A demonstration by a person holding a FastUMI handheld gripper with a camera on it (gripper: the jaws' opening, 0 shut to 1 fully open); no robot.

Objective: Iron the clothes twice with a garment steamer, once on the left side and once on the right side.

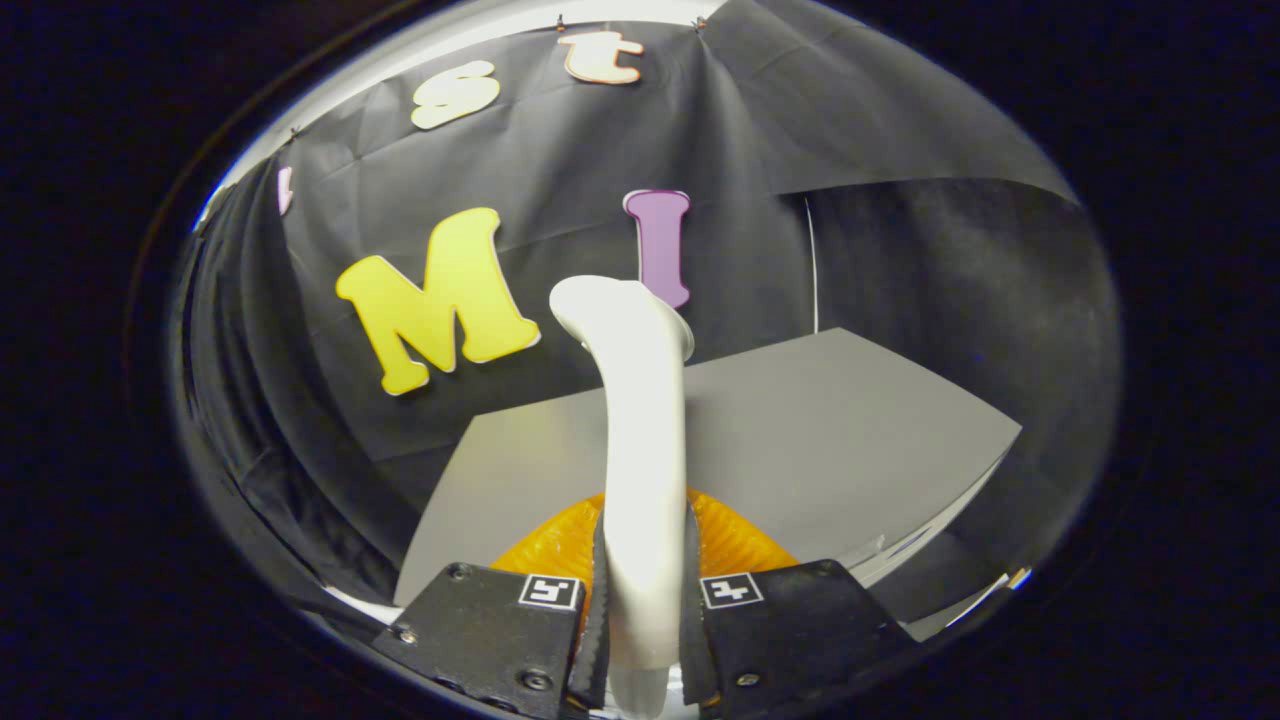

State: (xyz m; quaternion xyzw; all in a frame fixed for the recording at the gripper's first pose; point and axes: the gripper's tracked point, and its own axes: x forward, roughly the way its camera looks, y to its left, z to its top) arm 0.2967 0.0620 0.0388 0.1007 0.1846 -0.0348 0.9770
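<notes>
The gripper [645, 610] pinches the white handle of a garment steamer [640, 420] between both fingers, the handle rising toward twelve o'clock and bending to eleven at its head. An orange garment [735, 540] lies just beyond the fingertips on a grey table [850, 440]. Square black-and-white markers sit on each finger; no brand lettering is legible.
</notes>
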